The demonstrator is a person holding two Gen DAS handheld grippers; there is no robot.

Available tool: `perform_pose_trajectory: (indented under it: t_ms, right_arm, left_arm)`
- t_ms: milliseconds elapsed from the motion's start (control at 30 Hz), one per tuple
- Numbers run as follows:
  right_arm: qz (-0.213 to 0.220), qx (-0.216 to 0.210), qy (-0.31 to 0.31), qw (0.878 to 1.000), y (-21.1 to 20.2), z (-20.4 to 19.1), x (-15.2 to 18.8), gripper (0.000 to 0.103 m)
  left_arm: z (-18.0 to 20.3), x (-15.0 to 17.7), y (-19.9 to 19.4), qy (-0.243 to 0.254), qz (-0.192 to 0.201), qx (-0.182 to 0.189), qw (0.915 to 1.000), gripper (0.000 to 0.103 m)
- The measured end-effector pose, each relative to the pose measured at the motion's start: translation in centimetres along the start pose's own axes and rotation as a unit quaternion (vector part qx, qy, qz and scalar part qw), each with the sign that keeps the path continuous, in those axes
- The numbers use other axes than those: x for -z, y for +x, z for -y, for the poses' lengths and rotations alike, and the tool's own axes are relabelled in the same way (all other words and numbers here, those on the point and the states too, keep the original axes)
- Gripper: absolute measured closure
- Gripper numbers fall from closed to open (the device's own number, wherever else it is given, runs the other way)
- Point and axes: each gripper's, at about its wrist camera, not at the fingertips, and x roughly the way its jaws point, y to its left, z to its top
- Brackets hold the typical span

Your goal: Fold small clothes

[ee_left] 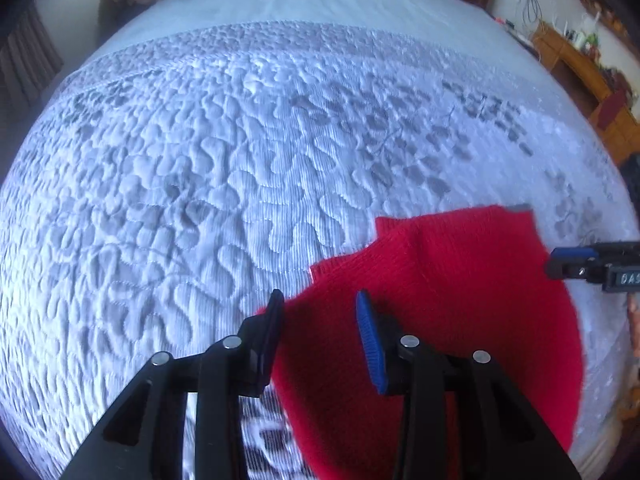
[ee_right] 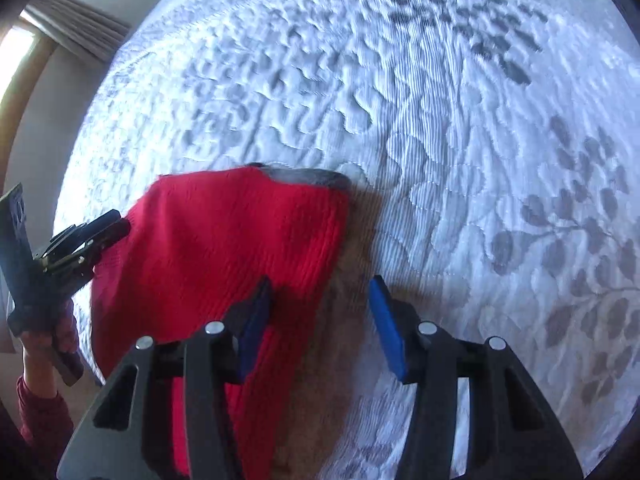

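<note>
A red knitted garment (ee_left: pixel 448 292) lies on the white quilted bedspread (ee_left: pixel 224 168), with one layer folded over and a grey edge at its far corner. My left gripper (ee_left: pixel 320 300) is open above its left edge, empty. The right gripper's tip (ee_left: pixel 576 264) shows at the garment's right side. In the right wrist view the red garment (ee_right: pixel 224 240) lies at lower left with a grey band (ee_right: pixel 308 176) at its far end. My right gripper (ee_right: pixel 320 288) is open over its right edge, empty. The left gripper (ee_right: pixel 80 240) shows at the garment's left side.
The bedspread (ee_right: pixel 460 140) has grey leaf patterns and fills most of both views. A wooden shelf with clutter (ee_left: pixel 580 64) stands at the right beyond the bed. A curtain and window (ee_right: pixel 60 28) are at the left.
</note>
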Motion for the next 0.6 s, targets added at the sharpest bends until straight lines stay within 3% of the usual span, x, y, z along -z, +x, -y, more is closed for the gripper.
perform_pose_trajectory:
  t_ms: [67,167,467,600]
  right_arm:
    - [0.009,-0.001,-0.017,1.0,-1.8,-0.8,1.3,0.053]
    - [0.004,0.004,-0.032,0.999,-3.0,-1.7,3.6,0.051]
    - [-0.013,-0.014,-0.023,1.0,-2.2,-4.4,8.5,0.05]
    - [-0.019,0.012,-0.032,0.999,-0.8,-5.6,9.0,0.049]
  left_arm:
    - [-0.2,0.9,-2.0,-0.02,0.001,0.009,0.9998,0.046]
    - [-0.5,3.2,-4.2,-0.045,-0.006,0.021,0.9987,0.037]
    - [0.6,8.8,-3.9,-0.074,-0.056,0.051,0.9944,0.036]
    - [1.1,9.4,-2.6,-0.076,-0.066,0.07,0.9925,0.034]
